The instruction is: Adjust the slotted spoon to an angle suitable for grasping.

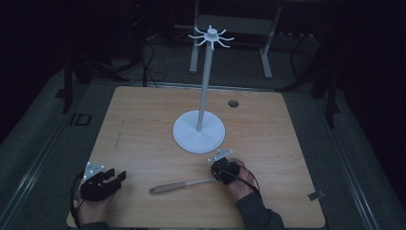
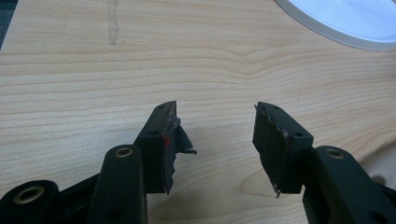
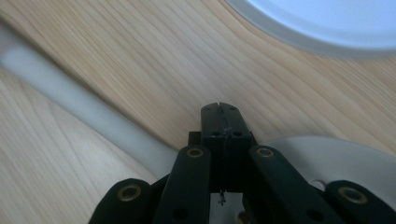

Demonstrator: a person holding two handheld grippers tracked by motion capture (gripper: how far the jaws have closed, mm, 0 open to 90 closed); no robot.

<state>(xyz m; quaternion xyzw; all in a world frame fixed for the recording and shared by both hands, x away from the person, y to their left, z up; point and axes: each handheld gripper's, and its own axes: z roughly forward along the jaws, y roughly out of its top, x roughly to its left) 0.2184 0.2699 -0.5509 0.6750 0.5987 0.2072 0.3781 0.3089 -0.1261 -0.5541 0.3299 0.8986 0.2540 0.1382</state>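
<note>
My right gripper [image 1: 224,168] points down, jaws together on the spoon [image 1: 179,185]; left gripper [image 1: 115,176] lies level, jaws apart.

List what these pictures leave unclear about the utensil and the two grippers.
- Utensil: in the high view its head is hidden under the right gripper, so its kind stays unknown.
- Right gripper view: the jaws are shut; whether they pinch the utensil's pale edge is cut off by the gripper's own body.
- Left gripper: open over bare table.
- High view: dim, so small details are lost.
</note>
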